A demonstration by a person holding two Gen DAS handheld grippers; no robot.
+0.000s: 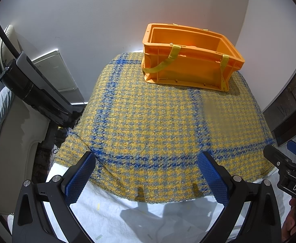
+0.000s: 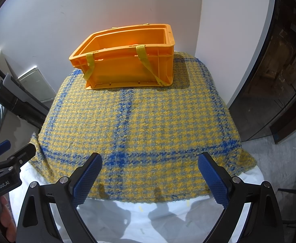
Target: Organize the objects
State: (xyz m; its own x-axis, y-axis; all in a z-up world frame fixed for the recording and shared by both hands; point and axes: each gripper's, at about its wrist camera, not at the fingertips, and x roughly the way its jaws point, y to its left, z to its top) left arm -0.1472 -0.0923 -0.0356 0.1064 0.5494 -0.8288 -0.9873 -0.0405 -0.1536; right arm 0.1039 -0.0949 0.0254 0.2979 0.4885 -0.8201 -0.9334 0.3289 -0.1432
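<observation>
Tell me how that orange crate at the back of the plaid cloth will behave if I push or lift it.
The orange crate looks like rigid ribbed plastic and appears empty, so probably light and stiff. On the nubby plaid cloth a push may drag and bunch the fabric. Its yellow straps hang slack, so they will likely flop.

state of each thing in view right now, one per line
orange crate: upright, open top, looks empty
yellow straps: hanging loose down the crate's front
plaid cloth: spread flat under the crate
left gripper: open, holding nothing
right gripper: open, holding nothing
</observation>
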